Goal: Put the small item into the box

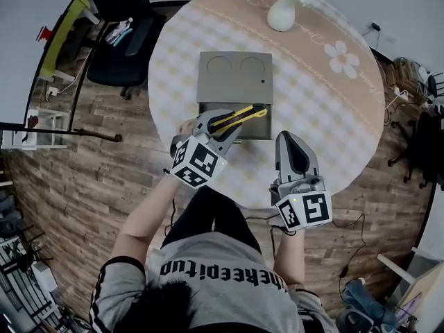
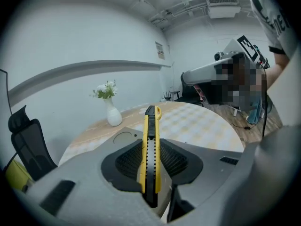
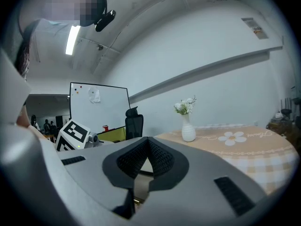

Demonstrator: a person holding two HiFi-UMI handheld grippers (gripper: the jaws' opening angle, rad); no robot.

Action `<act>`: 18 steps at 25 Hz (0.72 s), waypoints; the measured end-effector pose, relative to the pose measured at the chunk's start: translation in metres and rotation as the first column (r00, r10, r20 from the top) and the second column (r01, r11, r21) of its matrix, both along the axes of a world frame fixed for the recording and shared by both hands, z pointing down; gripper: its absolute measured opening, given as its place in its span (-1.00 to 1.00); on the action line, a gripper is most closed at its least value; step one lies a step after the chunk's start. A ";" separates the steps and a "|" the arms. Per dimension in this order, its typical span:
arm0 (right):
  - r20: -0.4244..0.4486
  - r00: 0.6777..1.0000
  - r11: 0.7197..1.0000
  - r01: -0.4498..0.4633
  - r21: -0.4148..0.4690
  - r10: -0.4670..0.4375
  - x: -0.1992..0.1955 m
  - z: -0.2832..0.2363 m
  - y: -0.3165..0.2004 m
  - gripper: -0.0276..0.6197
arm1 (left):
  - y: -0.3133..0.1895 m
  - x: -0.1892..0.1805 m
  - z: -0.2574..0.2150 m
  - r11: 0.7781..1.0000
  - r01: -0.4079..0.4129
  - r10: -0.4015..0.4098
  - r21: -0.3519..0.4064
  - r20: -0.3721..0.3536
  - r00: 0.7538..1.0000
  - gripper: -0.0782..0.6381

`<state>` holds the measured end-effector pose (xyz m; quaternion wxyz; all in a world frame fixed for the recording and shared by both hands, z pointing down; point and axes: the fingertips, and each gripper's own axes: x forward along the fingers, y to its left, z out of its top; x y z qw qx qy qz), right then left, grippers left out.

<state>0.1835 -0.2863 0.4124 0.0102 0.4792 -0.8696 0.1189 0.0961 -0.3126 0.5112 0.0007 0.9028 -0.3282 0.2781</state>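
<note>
While the left gripper pinches the yellow knife over the box, right gripper pressed together.

The utility knife is yellow and black, the box grey, the tablecloth pale-checked, the vase white.

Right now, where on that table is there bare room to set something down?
Free: the table right of the box, and a narrower strip left of it. Crowded: the near edge, under the left gripper holding a knife and right gripper.
</note>
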 end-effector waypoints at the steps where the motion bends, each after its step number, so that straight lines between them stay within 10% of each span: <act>1: 0.000 1.000 1.000 -0.006 -0.004 0.006 0.001 0.001 0.000 -0.90 | -0.001 0.001 0.005 1.000 -0.008 0.008 -0.011 0.009 1.000 -0.43; 18: -0.017 0.996 0.994 -0.085 -0.062 0.085 0.025 0.026 0.000 -0.90 | -0.014 0.018 0.093 0.972 -0.123 0.160 -0.202 0.176 0.971 -0.43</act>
